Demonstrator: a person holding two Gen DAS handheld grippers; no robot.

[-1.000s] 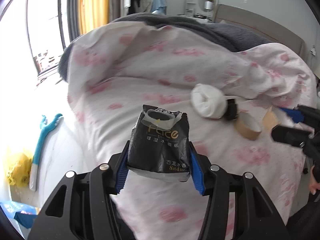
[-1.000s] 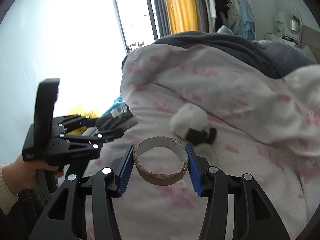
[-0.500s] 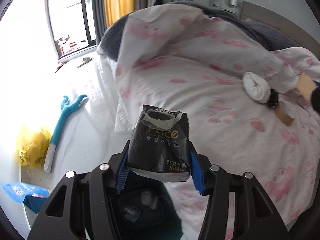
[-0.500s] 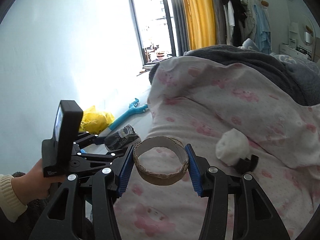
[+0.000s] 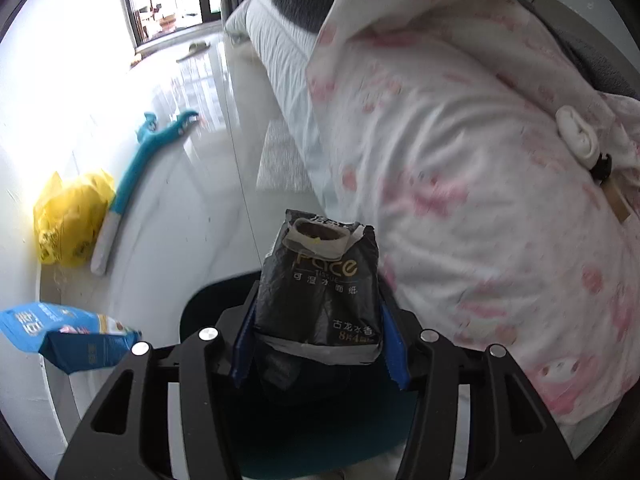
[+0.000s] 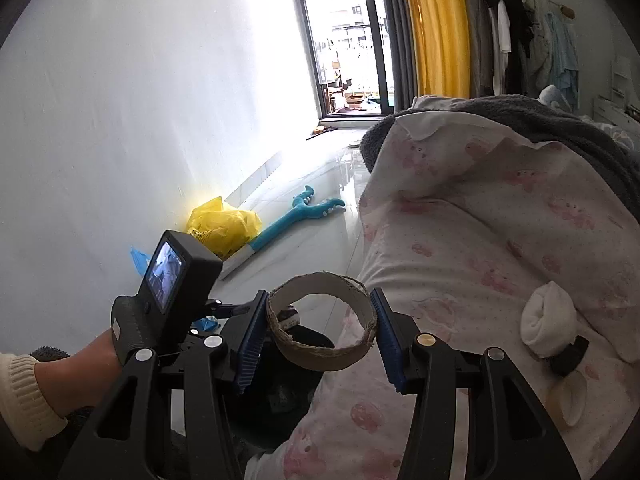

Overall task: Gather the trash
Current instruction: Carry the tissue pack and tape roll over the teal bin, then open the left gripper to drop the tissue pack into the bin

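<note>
My left gripper [image 5: 320,344] is shut on a black tissue pack wrapper [image 5: 320,288] and holds it over a dark blue bin [image 5: 320,432] on the floor beside the bed. My right gripper [image 6: 320,340] is shut on a brown cardboard tape ring [image 6: 322,332], held above the bed's edge and the same bin [image 6: 288,392]. The left gripper's body [image 6: 172,292] shows in the right wrist view, just left of the ring. A second cardboard ring [image 6: 568,400] lies on the bed.
The pink-patterned quilt [image 5: 480,160] covers the bed on the right. A rolled white sock with a black band [image 6: 548,320] lies on it. On the floor sit a yellow bag [image 5: 68,220], a teal long-handled tool [image 5: 152,152] and a blue packet [image 5: 68,336].
Both grippers have swung left, off the bed toward the floor. The bin has come into view under the left gripper. Both still hold their items.
</note>
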